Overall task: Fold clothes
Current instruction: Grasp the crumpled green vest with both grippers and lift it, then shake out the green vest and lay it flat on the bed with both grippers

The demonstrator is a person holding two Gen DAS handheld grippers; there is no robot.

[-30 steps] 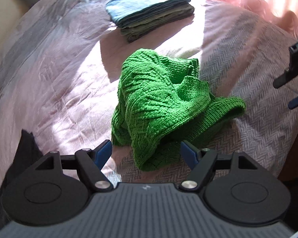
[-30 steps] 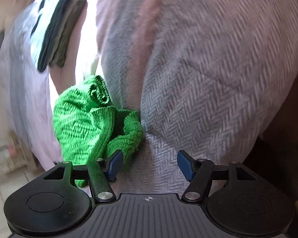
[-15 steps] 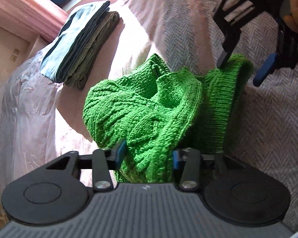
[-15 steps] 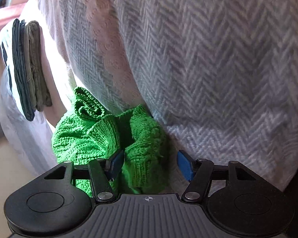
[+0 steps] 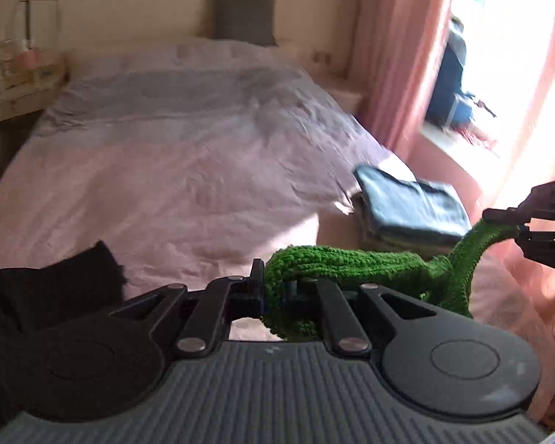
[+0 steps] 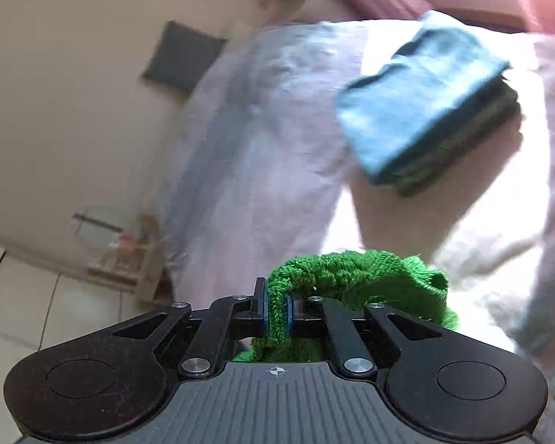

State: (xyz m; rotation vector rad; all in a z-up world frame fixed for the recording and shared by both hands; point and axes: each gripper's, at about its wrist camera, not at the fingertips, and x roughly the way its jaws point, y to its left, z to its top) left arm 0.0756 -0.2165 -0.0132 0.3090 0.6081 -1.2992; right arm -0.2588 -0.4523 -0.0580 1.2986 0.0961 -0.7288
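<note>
Green knit: sweater (image 5: 355, 264) now off the bed (image 5: 174, 155), strung in the air between both grippers; a second ago it lay crumpled.
Left gripper (image 5: 273, 290): fingers clamped on one edge.
Right gripper (image 6: 276, 312): clamped on another edge.
Meaning: likely being spread for folding.
Beyond: folded clothes stack (image 5: 410, 203); black garment (image 5: 48, 288).

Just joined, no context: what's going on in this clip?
A person with a handheld gripper in each hand is working on a green knitted sweater over a bed. The left gripper and the right gripper each have their jaws shut on a bunch of the knit, so it hangs stretched between them, lifted and not yet folded. A stack of folded clothes sits on the bed nearby.
</note>
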